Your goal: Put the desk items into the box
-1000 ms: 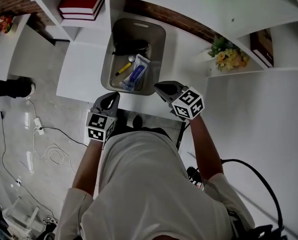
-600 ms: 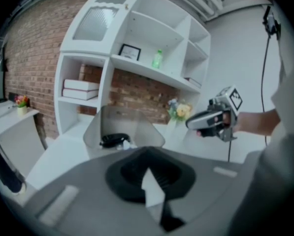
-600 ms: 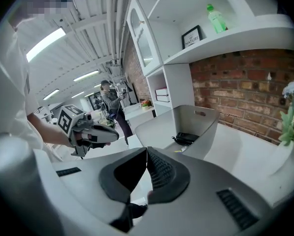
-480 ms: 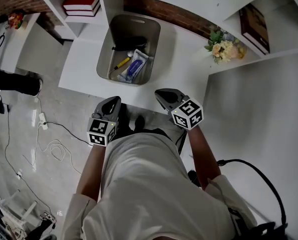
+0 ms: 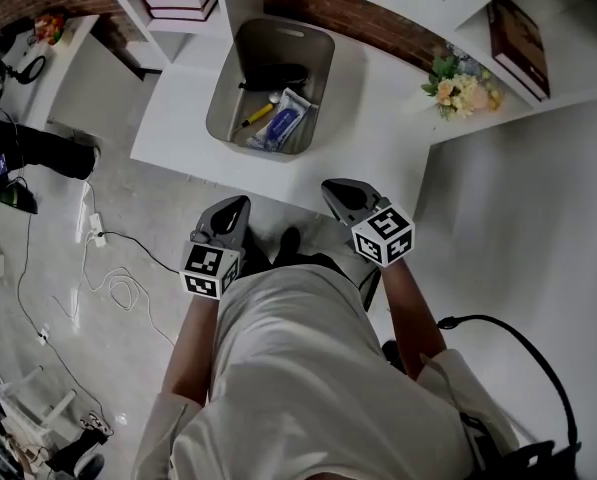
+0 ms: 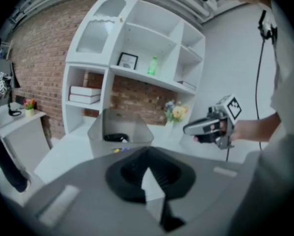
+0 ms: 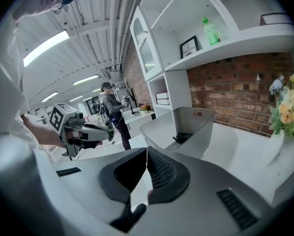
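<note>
While viewed from the head camera, the left gripper (image 5: 238, 206) and the right gripper (image 5: 330, 186) are being held side by side in front of the person's chest, near the front edge of the white desk (image 5: 378, 128). The grey box (image 5: 320, 78) is being shown on that desk, well apart from both grippers. A yellow pen (image 5: 258, 116), a blue-and-white pack (image 5: 284, 123) and a black item (image 5: 275, 72) are being contained in it. Flowers (image 5: 456, 80) are being shown to the box's right.

Left gripper view: the jaws are being pressed together with nothing between them. The box is being framed ahead, slightly left, with the right gripper off to the right.

Right gripper view: the jaws are likewise being held closed on each other and empty. The box is being seen ahead, slightly right, with the left gripper at the left.
</note>
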Demonstrator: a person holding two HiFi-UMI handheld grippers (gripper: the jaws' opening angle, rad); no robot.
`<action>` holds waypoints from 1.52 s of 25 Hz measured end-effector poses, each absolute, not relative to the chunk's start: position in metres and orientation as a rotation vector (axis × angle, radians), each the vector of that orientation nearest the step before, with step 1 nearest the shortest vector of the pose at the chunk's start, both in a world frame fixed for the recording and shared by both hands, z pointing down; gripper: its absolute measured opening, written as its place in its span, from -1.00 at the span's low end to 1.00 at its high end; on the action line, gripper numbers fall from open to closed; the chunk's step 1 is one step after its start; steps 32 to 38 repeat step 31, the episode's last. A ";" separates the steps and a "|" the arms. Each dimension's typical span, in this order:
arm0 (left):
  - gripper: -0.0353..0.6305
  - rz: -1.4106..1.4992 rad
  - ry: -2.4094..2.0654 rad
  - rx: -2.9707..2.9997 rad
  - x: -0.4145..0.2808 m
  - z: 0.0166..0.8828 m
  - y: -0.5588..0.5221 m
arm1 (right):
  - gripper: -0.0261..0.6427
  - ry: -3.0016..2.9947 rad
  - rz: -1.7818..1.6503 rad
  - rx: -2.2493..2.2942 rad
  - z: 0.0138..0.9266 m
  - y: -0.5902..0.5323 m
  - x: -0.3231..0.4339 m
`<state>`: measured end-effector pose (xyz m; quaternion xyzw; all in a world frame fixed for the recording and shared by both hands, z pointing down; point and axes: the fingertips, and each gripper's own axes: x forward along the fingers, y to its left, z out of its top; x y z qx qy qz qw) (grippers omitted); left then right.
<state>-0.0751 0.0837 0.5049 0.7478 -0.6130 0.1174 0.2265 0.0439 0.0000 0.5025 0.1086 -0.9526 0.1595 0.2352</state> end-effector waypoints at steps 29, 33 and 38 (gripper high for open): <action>-0.88 0.346 -1.576 2.214 -0.114 0.483 0.080 | -0.92 -2.672 0.440 0.455 0.469 0.013 -0.005; -0.88 0.347 -1.574 2.214 -0.116 0.484 0.080 | -0.92 -2.671 0.441 0.457 0.470 0.013 -0.006; -0.88 0.347 -1.574 2.214 -0.116 0.484 0.080 | -0.92 -2.671 0.441 0.457 0.470 0.013 -0.006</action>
